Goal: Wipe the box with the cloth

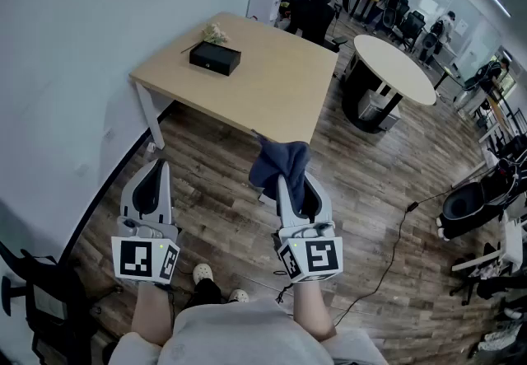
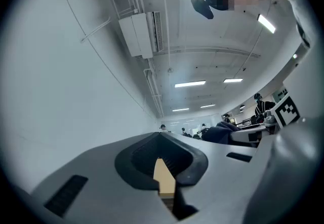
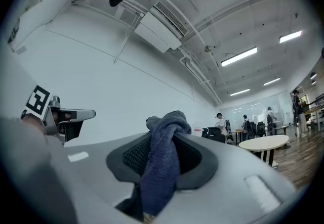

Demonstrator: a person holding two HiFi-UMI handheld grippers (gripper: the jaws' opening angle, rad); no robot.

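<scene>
A black box point(image 1: 215, 58) lies on the light wooden table point(image 1: 272, 95) near its far left corner. My right gripper point(image 1: 290, 182) is held upright in front of the table's near edge, shut on a dark blue cloth point(image 1: 278, 164). The cloth point(image 3: 163, 157) bunches up between the jaws in the right gripper view. My left gripper point(image 1: 154, 177) is held beside it to the left, shut with nothing in it. In the left gripper view the jaws point(image 2: 163, 170) point up at the ceiling.
A small pale bunch of flowers point(image 1: 216, 32) lies behind the box. A round white table point(image 1: 395, 67) stands to the right, office chairs and people beyond it. A cable point(image 1: 395, 240) runs over the wooden floor. The white wall is on the left.
</scene>
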